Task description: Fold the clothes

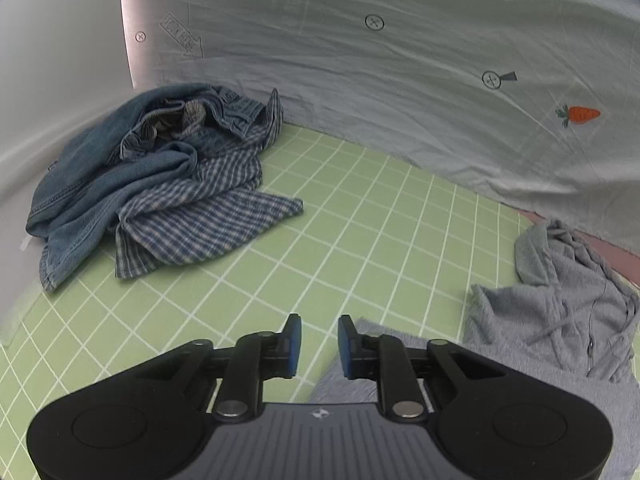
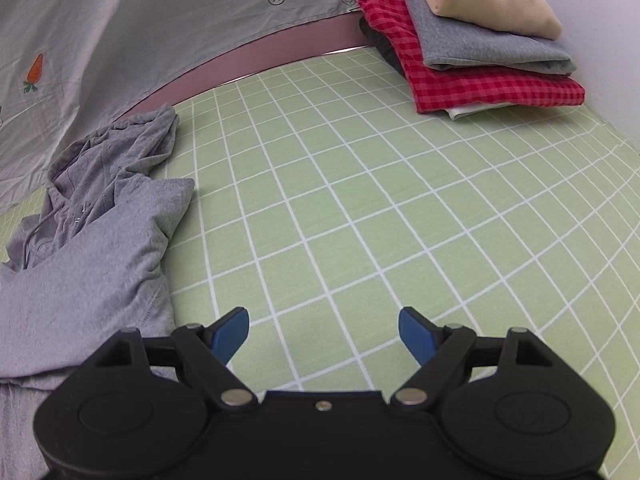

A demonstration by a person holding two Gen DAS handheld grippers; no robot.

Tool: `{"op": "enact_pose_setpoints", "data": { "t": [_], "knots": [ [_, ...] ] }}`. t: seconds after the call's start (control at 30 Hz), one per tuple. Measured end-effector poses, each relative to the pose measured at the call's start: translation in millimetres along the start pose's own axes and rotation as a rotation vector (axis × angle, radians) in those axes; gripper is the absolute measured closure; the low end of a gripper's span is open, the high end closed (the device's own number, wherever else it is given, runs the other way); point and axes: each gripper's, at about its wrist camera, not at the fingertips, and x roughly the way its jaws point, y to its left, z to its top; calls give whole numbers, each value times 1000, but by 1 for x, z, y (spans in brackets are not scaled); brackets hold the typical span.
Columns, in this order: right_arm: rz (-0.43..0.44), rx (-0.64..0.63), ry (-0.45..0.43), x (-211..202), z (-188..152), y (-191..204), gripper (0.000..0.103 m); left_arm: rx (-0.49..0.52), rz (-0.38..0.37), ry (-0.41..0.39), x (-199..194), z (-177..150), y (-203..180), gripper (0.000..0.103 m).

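A grey zip hoodie (image 1: 560,320) lies rumpled on the green grid mat (image 1: 340,220), to the right of my left gripper (image 1: 319,340). The left gripper is open with a narrow gap and holds nothing; a grey edge of the hoodie lies just under its right finger. In the right wrist view the same hoodie (image 2: 88,240) lies at the left. My right gripper (image 2: 323,332) is wide open and empty above the bare mat (image 2: 360,200), to the right of the hoodie.
A crumpled pile of a denim garment (image 1: 100,184) and a blue checked shirt (image 1: 200,216) lies at the far left. A stack of folded clothes (image 2: 472,44) stands at the far right. A grey printed sheet (image 1: 400,60) hangs behind.
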Motion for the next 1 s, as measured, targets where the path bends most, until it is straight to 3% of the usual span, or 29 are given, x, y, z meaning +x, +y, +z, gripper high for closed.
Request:
{"op": "enact_pose_setpoints", "data": {
  "t": [0.1, 0.2, 0.4, 0.67, 0.73, 0.77, 0.83, 0.87, 1.0],
  "knots": [
    [7, -33, 0, 0, 0, 7, 20, 67, -47, 34, -1, -20, -9, 61],
    [18, -58, 3, 1, 0, 15, 20, 129, -90, 75, 1, -43, -24, 57],
    [42, -126, 15, 3, 0, 33, 20, 155, -135, 124, 12, -64, -41, 47],
    [41, -136, 30, 5, -3, 37, 20, 135, -157, 168, 23, -65, -39, 46],
    [36, -121, 34, 5, -4, 34, 20, 133, -163, 176, 28, -66, -37, 48],
    [35, -117, 36, 5, -5, 34, 20, 133, -161, 175, 28, -66, -37, 54],
    [33, -112, 38, 6, -6, 33, 20, 129, -140, 183, 29, -63, -34, 74],
    [33, -112, 39, 6, -6, 33, 20, 104, -143, 195, 30, -61, -30, 91],
    [30, -118, 38, 6, -6, 34, 20, -29, -205, 226, 28, -49, -13, 93]
  ]
}}
